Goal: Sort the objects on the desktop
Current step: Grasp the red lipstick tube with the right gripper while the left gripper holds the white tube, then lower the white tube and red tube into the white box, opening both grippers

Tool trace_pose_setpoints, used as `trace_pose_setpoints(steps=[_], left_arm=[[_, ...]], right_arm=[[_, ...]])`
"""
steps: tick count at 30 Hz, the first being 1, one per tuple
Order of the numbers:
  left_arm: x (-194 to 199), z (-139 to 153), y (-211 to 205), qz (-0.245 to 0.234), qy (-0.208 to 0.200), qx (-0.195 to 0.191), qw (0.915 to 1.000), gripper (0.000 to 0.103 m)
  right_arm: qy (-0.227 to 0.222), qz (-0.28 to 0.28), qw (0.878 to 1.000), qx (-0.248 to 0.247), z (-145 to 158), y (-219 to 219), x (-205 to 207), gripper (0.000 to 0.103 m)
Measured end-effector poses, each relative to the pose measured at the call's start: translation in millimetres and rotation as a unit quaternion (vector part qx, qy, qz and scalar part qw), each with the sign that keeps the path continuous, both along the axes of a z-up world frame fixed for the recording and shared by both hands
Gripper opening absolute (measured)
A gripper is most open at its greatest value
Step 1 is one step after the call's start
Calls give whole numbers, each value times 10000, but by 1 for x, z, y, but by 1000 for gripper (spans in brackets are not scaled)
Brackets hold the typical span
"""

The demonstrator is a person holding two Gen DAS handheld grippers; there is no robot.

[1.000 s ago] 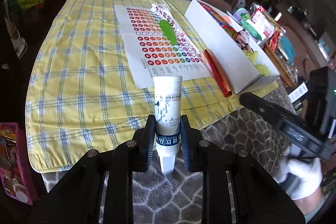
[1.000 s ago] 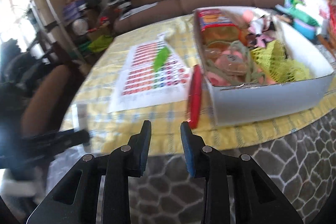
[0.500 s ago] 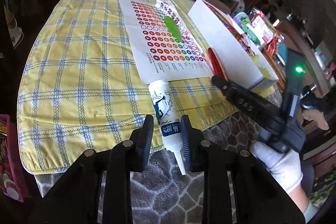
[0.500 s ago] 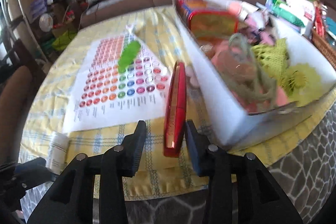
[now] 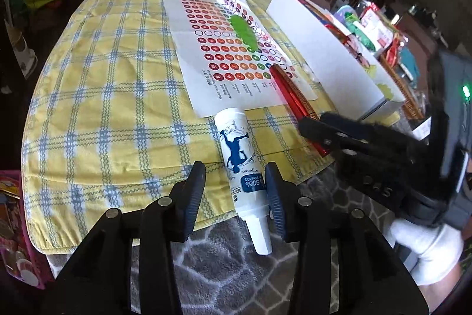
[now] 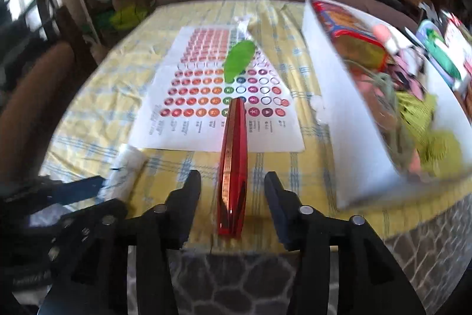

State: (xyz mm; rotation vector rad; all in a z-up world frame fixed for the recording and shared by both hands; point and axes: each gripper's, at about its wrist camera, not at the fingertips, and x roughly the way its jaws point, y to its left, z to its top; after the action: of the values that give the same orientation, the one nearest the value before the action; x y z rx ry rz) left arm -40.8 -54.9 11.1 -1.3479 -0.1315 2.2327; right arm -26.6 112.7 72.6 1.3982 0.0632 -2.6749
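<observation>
A white glue bottle with a blue horse print and a blue label lies flat on the yellow checked cloth, its nozzle reaching past the cloth's edge over the grey patterned table. The left gripper tilts down over its label end, jaws opening — the bottle lies between them, and the left pad is clear of it. A slim, glossy red case lies lengthwise on the cloth, its far tip over the sticker sheet and beside the white box. The right gripper tilts down astride its near end, jaws opening and not touching it — a white-gloved hand carries it.
</observation>
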Motion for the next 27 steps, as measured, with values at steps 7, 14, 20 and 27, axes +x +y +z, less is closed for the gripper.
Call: trace_pose_setpoints(steps=[7,14,20,27], left_arm=[[-2,-2,1,21,134,-86,9999,21],[-2,19,-10,97,-36,805,9967,21],[-7,66,11,-70,106,1227,9924,21],[-37,112,91,-282,284,1432,9889,21]], right_arm=[[70,286,9994,-162,-3,1,0,19],[413,395,9939,-943,32,18,19,20],[891,438,9858,-1357,93,54,33,20],[1149,-193,9830,-1422,124,146,25,20]])
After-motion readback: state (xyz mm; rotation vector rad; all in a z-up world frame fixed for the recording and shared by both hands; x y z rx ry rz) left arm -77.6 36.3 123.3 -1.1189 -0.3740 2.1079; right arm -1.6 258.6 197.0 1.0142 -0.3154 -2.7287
